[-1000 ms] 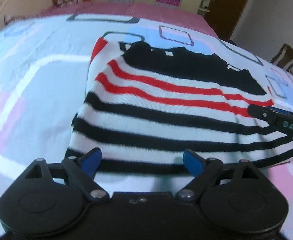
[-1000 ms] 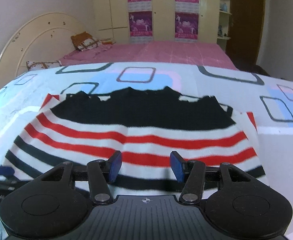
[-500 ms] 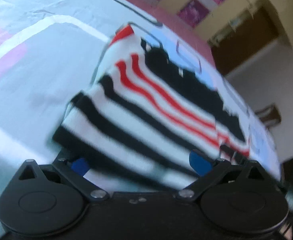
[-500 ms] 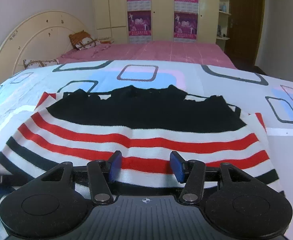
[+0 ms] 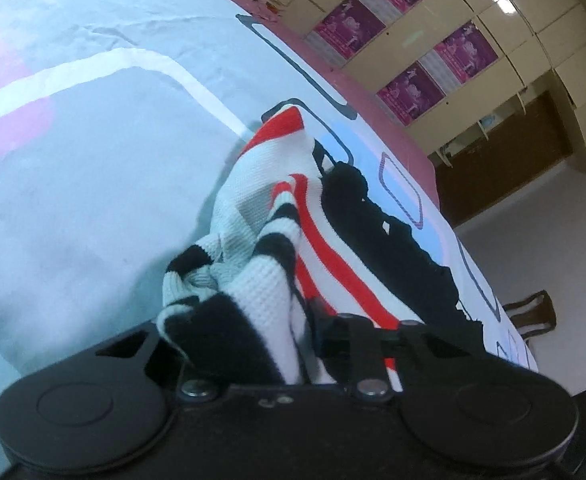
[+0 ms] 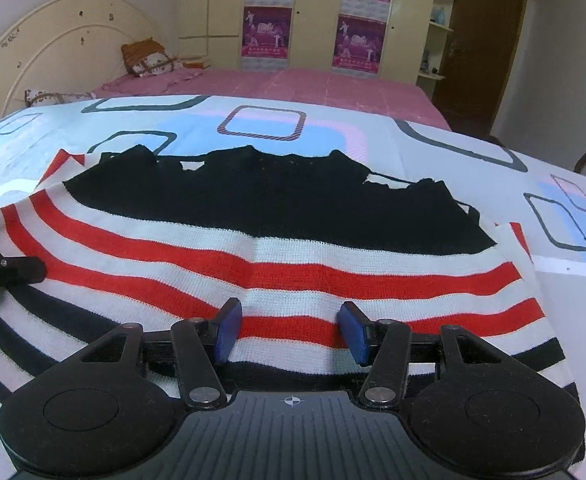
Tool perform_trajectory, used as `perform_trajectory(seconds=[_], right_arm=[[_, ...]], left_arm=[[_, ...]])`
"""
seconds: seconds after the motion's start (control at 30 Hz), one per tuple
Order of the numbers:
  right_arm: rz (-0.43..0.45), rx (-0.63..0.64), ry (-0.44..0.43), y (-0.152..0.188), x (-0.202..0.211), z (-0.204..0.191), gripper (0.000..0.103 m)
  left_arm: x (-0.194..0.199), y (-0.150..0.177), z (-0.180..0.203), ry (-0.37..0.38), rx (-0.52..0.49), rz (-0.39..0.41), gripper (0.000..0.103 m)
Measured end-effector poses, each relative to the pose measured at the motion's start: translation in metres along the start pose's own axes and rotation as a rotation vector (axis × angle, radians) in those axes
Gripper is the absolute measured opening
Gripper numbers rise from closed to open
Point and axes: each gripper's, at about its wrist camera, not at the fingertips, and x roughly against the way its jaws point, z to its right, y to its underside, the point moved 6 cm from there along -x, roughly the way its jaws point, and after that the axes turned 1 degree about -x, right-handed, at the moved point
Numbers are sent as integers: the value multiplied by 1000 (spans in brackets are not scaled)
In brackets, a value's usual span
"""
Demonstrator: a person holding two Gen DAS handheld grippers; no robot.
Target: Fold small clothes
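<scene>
- Striped sweater [image 6: 293,248] lies flat on the bed [image 5: 73,200]; bare sheet on both sides.
- Left tongs [image 5: 277,344] just closed, pinching its bunched hem corner; pads hidden by cloth.
- Right tongs [image 6: 291,332] half-open over the hem, apparently gripping nothing.

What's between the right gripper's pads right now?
Only striped sweater lying flat beneath them: the right gripper is open, pads apart over a red stripe, pinching nothing. Right wrist view shows it.
</scene>
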Motion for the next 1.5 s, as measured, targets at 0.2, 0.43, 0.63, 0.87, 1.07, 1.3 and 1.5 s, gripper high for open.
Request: perform_trajectory(seconds=[0.2,0.43,0.63,0.87,1.07,1.3,1.5], right_arm=[[16,9,-24,1,0,2,53],[34,-8,-102,-2,4,12,55],[73,-84,-150,-7,24,47,56],[79,-216,-61,9,55,133,56],[63,-306,32,27,68,197,56],[116,-377,-54,2,80,214,56],[2,-372,-274,-15,51,175,56]], left_arm=[[11,0,10,3,-10,57,18],[31,2,67,-3,-204,160,17],[34,23,151,70,-441,186,16],[-2,100,239,185,-713,87,16],[-35,189,248,138,-995,-2,25],[8,232,236,211,-1179,-39,76],[40,211,206,187,-1167,-24,76]])
